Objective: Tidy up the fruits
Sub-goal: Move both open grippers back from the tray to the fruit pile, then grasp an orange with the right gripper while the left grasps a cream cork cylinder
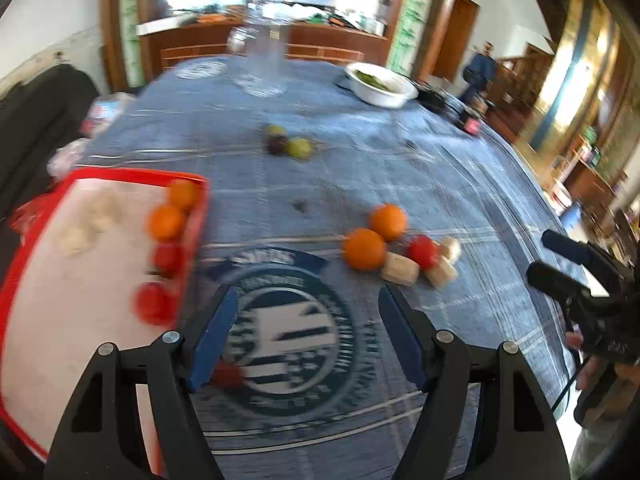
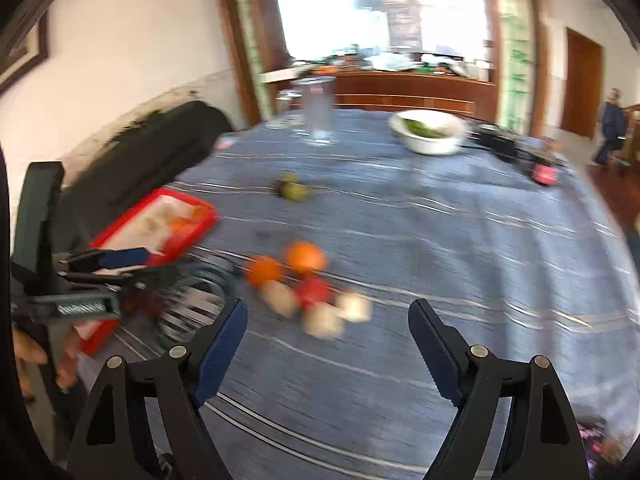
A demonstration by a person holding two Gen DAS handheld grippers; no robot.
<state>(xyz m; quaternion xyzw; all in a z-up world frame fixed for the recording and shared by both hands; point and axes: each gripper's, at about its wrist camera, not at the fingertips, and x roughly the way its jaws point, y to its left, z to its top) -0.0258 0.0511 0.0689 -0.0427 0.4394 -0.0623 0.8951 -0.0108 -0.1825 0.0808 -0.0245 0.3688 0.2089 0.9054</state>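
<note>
A red-rimmed tray [image 1: 100,174] lies at the left with two oranges [image 1: 166,222], two red fruits [image 1: 154,302] and pale pieces in it. Two oranges [image 1: 364,249], a red fruit [image 1: 422,251] and pale banana pieces [image 1: 400,270] lie loose on the blue cloth; they also show in the right wrist view [image 2: 304,258]. Green and dark fruits [image 1: 298,147] lie farther back. A small red fruit [image 1: 227,375] lies by my left finger. My left gripper [image 1: 306,300] is open and empty beside the tray. My right gripper [image 2: 328,314] is open and empty, just short of the loose group.
A white bowl [image 1: 380,84] with greens and a clear glass jug [image 1: 266,60] stand at the table's far end. Dark items sit at the far right edge [image 1: 470,120]. A black bag [image 2: 152,152] lies left of the table. A person stands in the background [image 2: 610,128].
</note>
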